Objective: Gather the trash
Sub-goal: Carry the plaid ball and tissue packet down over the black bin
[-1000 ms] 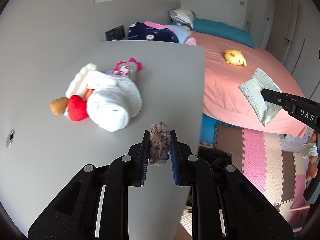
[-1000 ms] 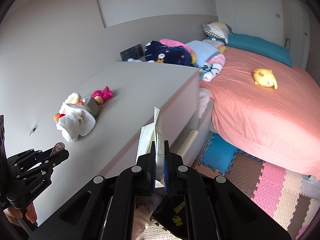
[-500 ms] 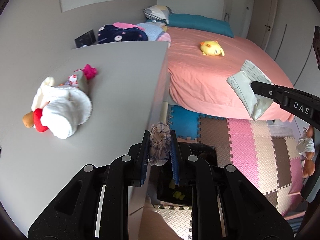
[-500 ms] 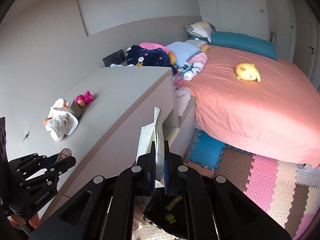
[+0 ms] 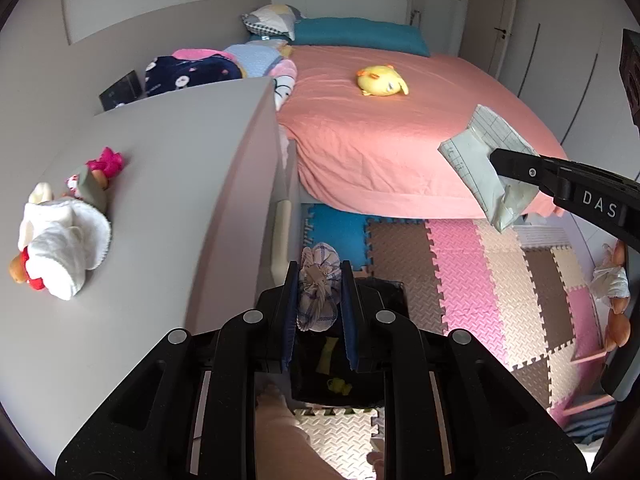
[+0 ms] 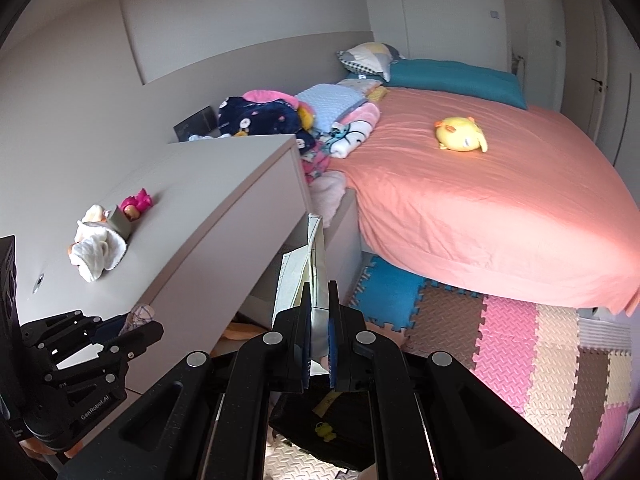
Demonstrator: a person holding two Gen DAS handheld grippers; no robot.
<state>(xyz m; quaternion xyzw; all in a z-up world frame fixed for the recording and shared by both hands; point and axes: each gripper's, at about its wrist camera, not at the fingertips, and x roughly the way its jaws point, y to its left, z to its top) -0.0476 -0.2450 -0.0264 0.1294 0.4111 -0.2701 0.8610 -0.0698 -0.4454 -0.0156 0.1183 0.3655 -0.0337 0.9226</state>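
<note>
My left gripper [image 5: 319, 280] is shut on a crumpled checked cloth ball [image 5: 319, 288] and holds it in the air above a black trash bin [image 5: 340, 376] on the floor. My right gripper [image 6: 319, 292] is shut on a flat white paper packet [image 6: 308, 264], also over the black trash bin [image 6: 320, 428]. In the left wrist view the right gripper [image 5: 504, 160] holds the packet [image 5: 486, 164] off to the right. In the right wrist view the left gripper [image 6: 140, 326] shows at lower left with the cloth ball [image 6: 138, 314].
A grey dresser top [image 5: 160, 200] carries a white plush toy [image 5: 60, 240] and a pink toy [image 5: 106, 160]. A bed with a pink sheet [image 5: 400, 140] holds a yellow plush [image 5: 382, 80]. Coloured foam mats [image 5: 500, 280] cover the floor.
Both grippers moved off the dresser edge toward the floor, each keeping its item. The black bin has come into view below them.
</note>
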